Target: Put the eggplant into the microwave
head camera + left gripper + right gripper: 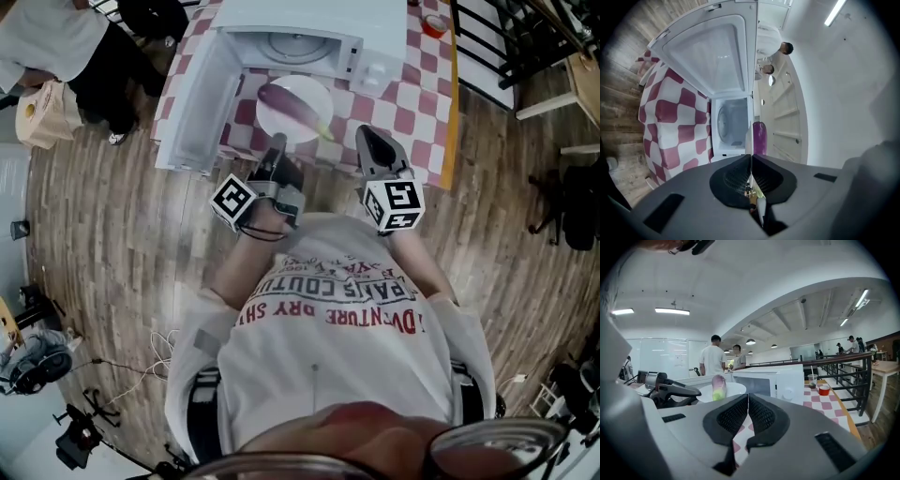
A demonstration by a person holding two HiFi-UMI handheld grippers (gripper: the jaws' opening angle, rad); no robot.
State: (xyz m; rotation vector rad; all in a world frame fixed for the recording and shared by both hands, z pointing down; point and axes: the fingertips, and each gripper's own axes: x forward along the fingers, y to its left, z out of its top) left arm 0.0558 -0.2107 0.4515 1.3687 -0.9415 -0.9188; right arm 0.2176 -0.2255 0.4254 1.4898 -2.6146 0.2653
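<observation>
A purple eggplant [289,99] with a green stem end lies on a white plate [309,120]. The plate hangs in the air just in front of the white microwave [309,37], whose door [192,108] stands swung open to the left. My left gripper [277,148] is shut on the plate's near rim. In the left gripper view the plate rim [750,154] shows edge-on between the pads, with the eggplant [759,138] beyond it and the microwave cavity [732,123] ahead. My right gripper [368,137] is shut and empty, to the right of the plate [736,389].
The microwave stands on a table with a red-and-white checked cloth [417,89]. A red cup [433,25] and a drink with a straw [812,380] sit at its far right. A black railing [492,42] runs on the right. A person [56,42] stands at upper left.
</observation>
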